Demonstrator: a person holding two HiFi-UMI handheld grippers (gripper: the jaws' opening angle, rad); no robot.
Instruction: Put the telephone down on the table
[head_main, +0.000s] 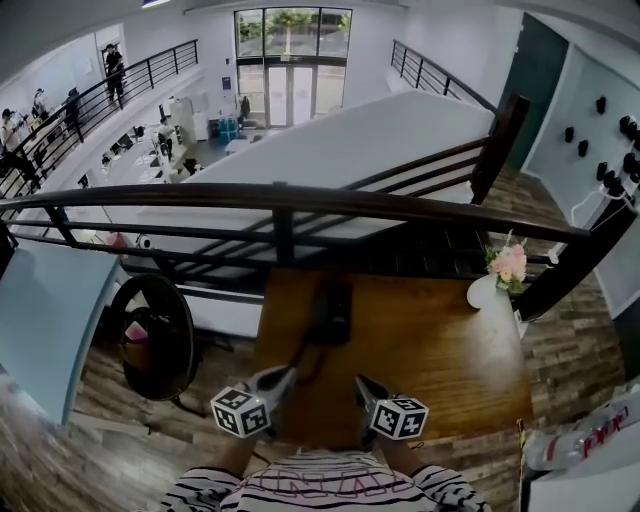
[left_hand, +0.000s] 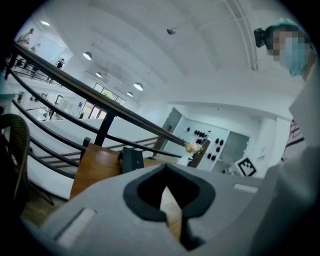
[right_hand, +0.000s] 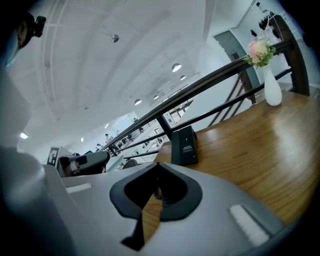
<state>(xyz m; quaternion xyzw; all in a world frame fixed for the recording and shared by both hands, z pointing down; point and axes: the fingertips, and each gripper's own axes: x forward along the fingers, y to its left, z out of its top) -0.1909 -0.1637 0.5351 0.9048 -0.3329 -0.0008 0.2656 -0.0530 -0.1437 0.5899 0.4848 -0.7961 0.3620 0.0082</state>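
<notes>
Head view
Telephone: dark, on the wooden desk, far half, left of centre, near the railing.
Long axis: from the near edge towards the railing, far end pointing at the rail.
Cord: trailing from the near end of the telephone towards the left tool.
Left tool: clenched, nothing gripped, near the cord's end, apart from the telephone.
Right tool: clenched, empty, near edge of the desk, apart from the telephone.
Other items: vase of pink flowers at the far right corner; dark round chair on the floor to the left.

Left gripper view
Left tool: jaws closed together, only desk wood behind the slit.
Telephone: dark block, base on the desk, beyond the jaws and untouched.

Right gripper view
Right tool: jaws closed together, nothing pinched.
Coiled cord: short stretch visible behind the jaw opening; contact impossible to tell.
Telephone: taller than wide from here, printed face towards the tool; upright or leaning back, not clear.
Vase: far right, well apart.

Progress
Done, by judgement: telephone resting on the desk, free of both tools.
Left: apparently nothing beyond clearing the tools.
</notes>
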